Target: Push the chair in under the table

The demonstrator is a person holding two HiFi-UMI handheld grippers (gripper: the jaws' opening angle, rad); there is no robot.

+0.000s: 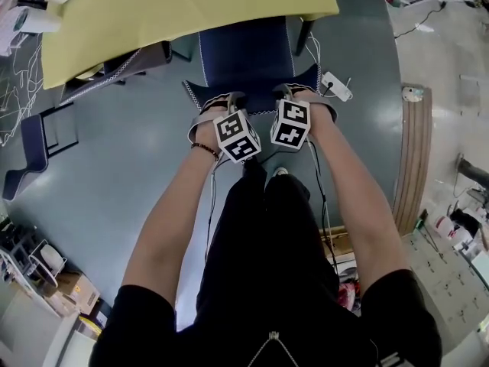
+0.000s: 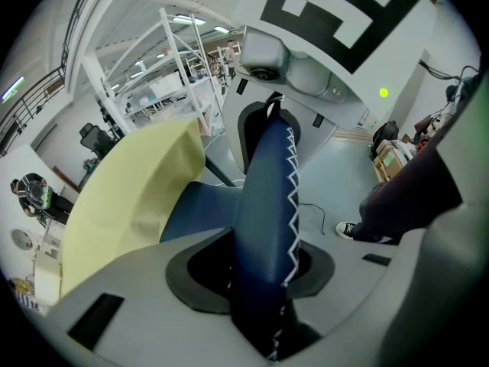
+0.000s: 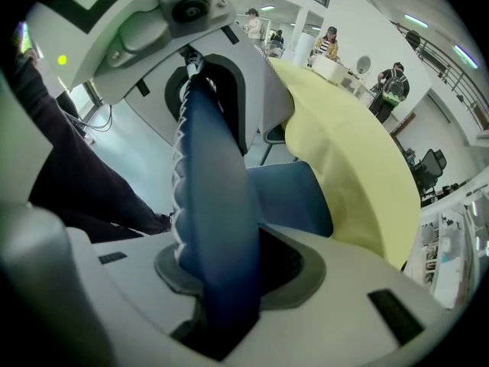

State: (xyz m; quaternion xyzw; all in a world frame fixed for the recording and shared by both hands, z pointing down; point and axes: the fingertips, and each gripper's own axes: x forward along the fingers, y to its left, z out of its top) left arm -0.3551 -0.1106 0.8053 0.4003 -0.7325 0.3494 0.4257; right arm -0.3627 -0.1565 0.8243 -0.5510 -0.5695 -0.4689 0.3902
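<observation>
Padding over a likely stiff frame: chair [image 1: 243, 52] backrest [image 2: 263, 205] is clamped at its top edge by left gripper [image 1: 231, 102] and right gripper [image 1: 288, 94]; moderate weight expected, push evenly.

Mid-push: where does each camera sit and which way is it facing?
Head view: on the head, facing steeply down at chair and table; shows arms, legs, left gripper, right gripper.
Left gripper view: on that gripper, along its jaws, shut on the chair back; legs at right.
Right gripper view: likewise, jaws shut on the chair back; legs at left.
Gripper views share chair back, table, the other gripper.
</observation>
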